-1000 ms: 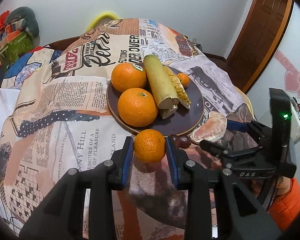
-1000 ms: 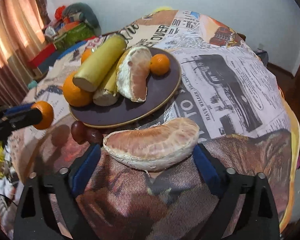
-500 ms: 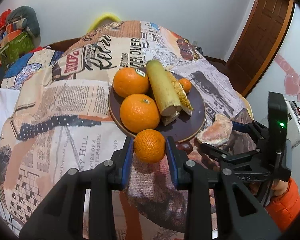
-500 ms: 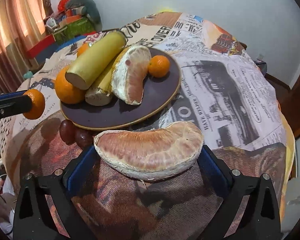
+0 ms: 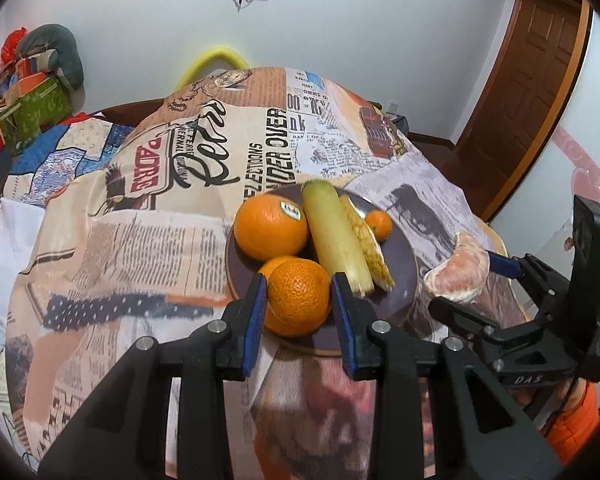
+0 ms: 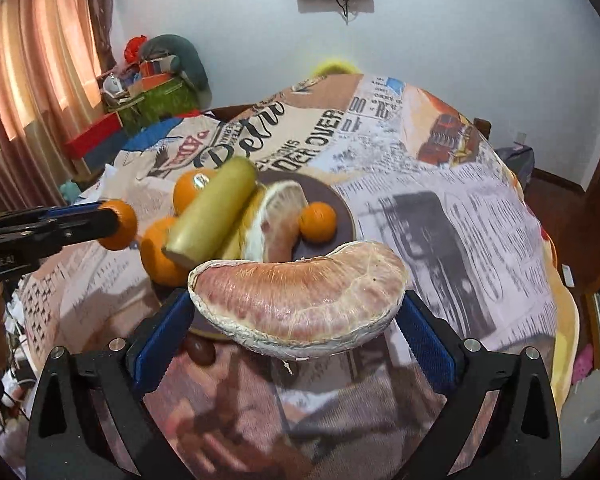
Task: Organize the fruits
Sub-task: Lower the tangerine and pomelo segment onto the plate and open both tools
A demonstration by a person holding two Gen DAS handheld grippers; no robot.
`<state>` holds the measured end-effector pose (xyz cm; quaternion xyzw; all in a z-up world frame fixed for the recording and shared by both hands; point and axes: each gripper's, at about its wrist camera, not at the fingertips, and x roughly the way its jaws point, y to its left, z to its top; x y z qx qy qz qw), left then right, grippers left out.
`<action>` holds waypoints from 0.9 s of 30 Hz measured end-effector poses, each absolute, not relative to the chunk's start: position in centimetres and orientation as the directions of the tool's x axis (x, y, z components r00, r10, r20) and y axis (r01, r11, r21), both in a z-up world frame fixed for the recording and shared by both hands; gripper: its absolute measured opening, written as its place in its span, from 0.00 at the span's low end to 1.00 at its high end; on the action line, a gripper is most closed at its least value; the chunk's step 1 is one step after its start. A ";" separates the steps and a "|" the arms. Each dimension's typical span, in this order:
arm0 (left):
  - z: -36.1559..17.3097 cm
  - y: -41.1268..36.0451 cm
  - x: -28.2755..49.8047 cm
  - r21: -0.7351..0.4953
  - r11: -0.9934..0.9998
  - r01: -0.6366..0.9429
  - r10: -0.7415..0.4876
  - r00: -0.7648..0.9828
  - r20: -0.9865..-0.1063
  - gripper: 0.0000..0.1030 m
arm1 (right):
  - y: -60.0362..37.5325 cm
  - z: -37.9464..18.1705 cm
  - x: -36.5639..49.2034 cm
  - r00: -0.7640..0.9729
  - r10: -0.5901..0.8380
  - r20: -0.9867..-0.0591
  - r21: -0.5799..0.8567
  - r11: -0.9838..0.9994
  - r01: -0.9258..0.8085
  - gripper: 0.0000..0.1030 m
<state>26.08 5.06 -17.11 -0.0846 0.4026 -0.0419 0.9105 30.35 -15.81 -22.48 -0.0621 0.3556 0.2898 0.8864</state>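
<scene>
Both jaws are pinching fruit: the left gripper (image 5: 299, 302) clamps a small orange (image 5: 299, 298) above the near rim of the dark plate (image 5: 402, 276), and the right gripper (image 6: 296, 320) clamps a peeled pomelo wedge (image 6: 300, 304) by its ends, off the patterned tablecloth (image 6: 460, 220). Oranges and a corn cob (image 5: 366, 236) lie on the plate.

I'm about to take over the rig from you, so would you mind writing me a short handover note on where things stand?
Left gripper: jaws shut on a mandarin, held above the near rim of the dark plate.
Right gripper: jaws shut on a pomelo segment, in the air near the plate.
Plate holds two oranges, a pale green stalk, corn, a small mandarin and another pomelo segment.
Left: set both held fruits on the plate; two dark brown fruits lie on the tablecloth.
</scene>
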 end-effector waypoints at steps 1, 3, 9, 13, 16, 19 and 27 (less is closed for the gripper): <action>-17.1 5.1 26.6 -0.189 0.982 0.006 -0.144 0.672 -0.726 0.31 | -15.5 -22.5 30.8 0.577 0.468 -0.669 0.095 0.825 -0.557 0.97; -17.3 5.1 27.3 -0.186 0.983 0.004 -0.141 0.671 -0.728 0.31 | -15.1 -22.7 31.5 0.569 0.478 -0.669 0.107 0.820 -0.563 0.97; -17.8 4.9 29.3 -0.182 0.983 0.011 -0.142 0.667 -0.731 0.31 | -13.9 -23.3 33.7 0.537 0.500 -0.680 0.138 0.806 -0.576 0.97; -18.2 4.9 30.4 -0.177 0.984 0.013 -0.141 0.667 -0.732 0.31 | -13.4 -23.8 34.8 0.505 0.521 -0.688 0.173 0.794 -0.584 0.97; -18.7 5.1 31.2 -0.181 0.984 0.007 -0.140 0.659 -0.739 0.31 | -13.4 -24.1 35.4 0.490 0.537 -0.687 0.201 0.788 -0.582 0.98; -19.0 5.1 31.4 -0.192 0.981 0.010 -0.151 0.656 -0.740 0.32 | -13.8 -24.5 35.9 0.466 0.559 -0.686 0.245 0.780 -0.576 0.98; -19.1 4.4 31.3 -0.151 0.988 0.019 -0.126 0.651 -0.748 0.35 | -14.0 -25.1 36.0 0.423 0.569 -0.705 0.281 0.772 -0.570 0.98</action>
